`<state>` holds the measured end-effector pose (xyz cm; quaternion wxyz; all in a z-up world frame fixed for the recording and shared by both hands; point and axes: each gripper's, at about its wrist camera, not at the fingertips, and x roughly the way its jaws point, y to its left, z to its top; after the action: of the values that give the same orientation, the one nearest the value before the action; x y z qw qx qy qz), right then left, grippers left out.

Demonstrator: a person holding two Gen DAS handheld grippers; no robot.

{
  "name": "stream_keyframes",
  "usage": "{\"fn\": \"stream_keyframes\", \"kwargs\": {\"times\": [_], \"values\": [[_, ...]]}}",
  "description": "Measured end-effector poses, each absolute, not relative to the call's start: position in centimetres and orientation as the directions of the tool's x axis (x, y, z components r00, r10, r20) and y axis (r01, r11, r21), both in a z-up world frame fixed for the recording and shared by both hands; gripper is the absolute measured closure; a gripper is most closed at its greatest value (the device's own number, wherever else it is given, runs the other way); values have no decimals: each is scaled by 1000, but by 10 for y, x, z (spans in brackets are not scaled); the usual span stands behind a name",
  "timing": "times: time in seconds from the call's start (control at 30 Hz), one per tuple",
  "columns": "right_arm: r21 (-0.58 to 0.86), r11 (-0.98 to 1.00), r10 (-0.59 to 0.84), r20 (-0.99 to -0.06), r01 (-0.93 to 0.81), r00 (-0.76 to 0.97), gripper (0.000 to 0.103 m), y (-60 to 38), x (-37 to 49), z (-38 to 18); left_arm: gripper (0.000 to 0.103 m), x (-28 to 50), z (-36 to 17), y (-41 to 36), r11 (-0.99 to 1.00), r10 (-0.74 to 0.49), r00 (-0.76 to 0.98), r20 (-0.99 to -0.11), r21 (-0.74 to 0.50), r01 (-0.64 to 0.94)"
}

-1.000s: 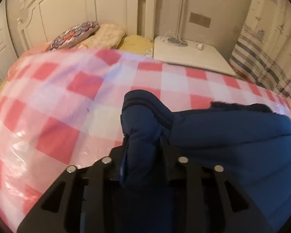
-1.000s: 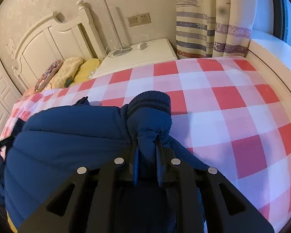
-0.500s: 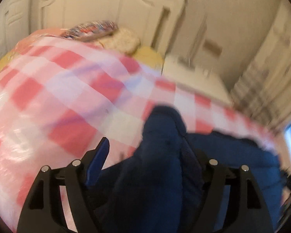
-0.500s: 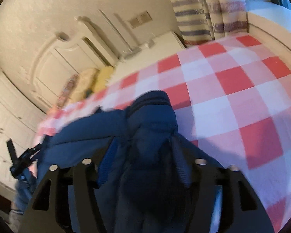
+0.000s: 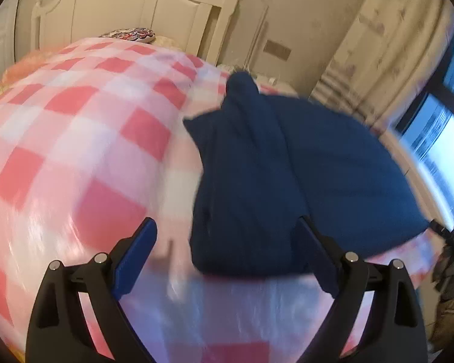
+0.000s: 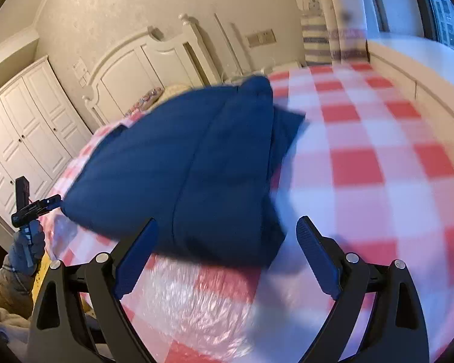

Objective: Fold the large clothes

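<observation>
A red-and-white checked bedspread (image 5: pixel 84 157) under a clear plastic sheet (image 6: pixel 190 299) covers the bed. A white headboard (image 5: pixel 130 6) stands behind patterned pillows (image 5: pixel 133 34). White wardrobe doors (image 6: pixel 24 127) line 1 wall; striped curtains (image 6: pixel 317 42) hang beside the window (image 5: pixel 439 139).

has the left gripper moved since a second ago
Yes. The left gripper has opened and drawn back from the blue jacket, which it gripped before, judged against the checked bedcover.

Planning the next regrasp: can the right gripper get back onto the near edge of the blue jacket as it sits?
Probably yes. The right gripper is open, and the blue jacket lies folded on the checked bedspread just ahead of its fingertips, with nothing between them. Motion blur hides the exact edge.
</observation>
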<state>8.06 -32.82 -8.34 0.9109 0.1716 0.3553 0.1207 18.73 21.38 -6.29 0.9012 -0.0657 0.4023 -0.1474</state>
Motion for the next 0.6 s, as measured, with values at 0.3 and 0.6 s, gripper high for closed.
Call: {"fn": "stream_keyframes", "kwargs": {"times": [0.3, 0.6], "values": [[158, 979, 198, -599, -128, 776, 48, -289, 74, -79, 41, 186, -73, 169, 973, -210, 645, -735, -94, 210], [161, 978, 196, -489, -133, 850, 81, -303, 31, -46, 85, 151, -29, 160, 951, -296, 683, -668, -136, 279]]}}
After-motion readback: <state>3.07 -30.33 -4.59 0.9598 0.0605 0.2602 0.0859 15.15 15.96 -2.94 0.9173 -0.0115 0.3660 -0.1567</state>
